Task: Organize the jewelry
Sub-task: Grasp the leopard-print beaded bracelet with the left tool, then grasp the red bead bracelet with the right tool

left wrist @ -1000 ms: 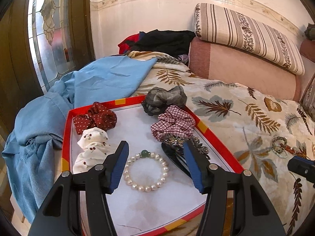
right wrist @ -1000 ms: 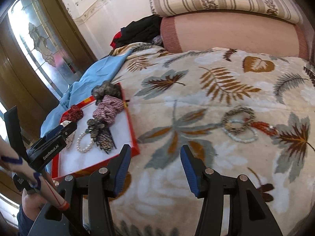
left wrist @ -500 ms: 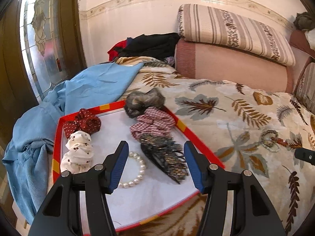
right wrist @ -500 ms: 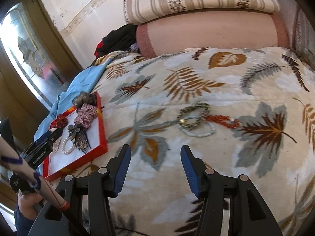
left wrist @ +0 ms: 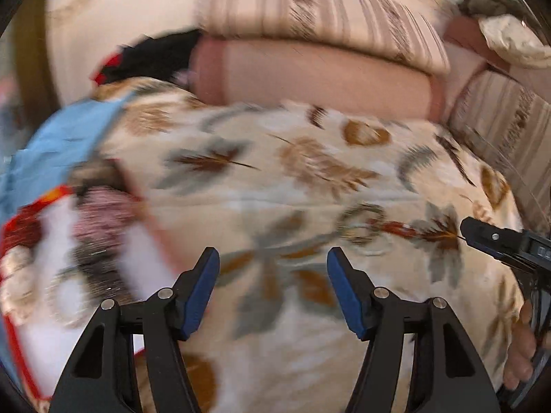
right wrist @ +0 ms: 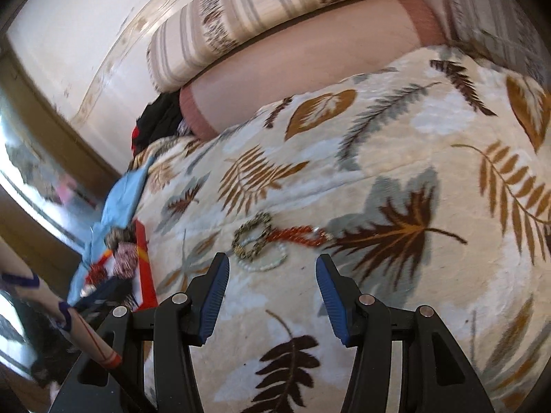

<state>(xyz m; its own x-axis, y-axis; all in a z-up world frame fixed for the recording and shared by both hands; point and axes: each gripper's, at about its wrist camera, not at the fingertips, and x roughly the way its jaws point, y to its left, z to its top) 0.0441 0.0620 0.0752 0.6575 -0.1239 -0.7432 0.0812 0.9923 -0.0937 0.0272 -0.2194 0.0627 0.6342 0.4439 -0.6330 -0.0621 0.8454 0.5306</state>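
Three bracelets (right wrist: pixel 272 241) are lying in a cluster on the leaf blanket (right wrist: pixel 396 158), the red one stretching toward 3 o'clock. Right gripper (right wrist: pixel 272 294) is hovering at their 6 o'clock, fingers spread and empty. Left gripper (left wrist: pixel 272 287) fingers, just widening, are holding nothing; tray (left wrist: pixel 20 358) at 9 o'clock

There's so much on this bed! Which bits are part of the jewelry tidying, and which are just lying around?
Part of the job:
- bracelets loose on the blanket
- red tray with hair ties and clips

Just lying about:
- leaf-print blanket
- blue cloth
- striped pillow
- pink bolster
- dark clothes
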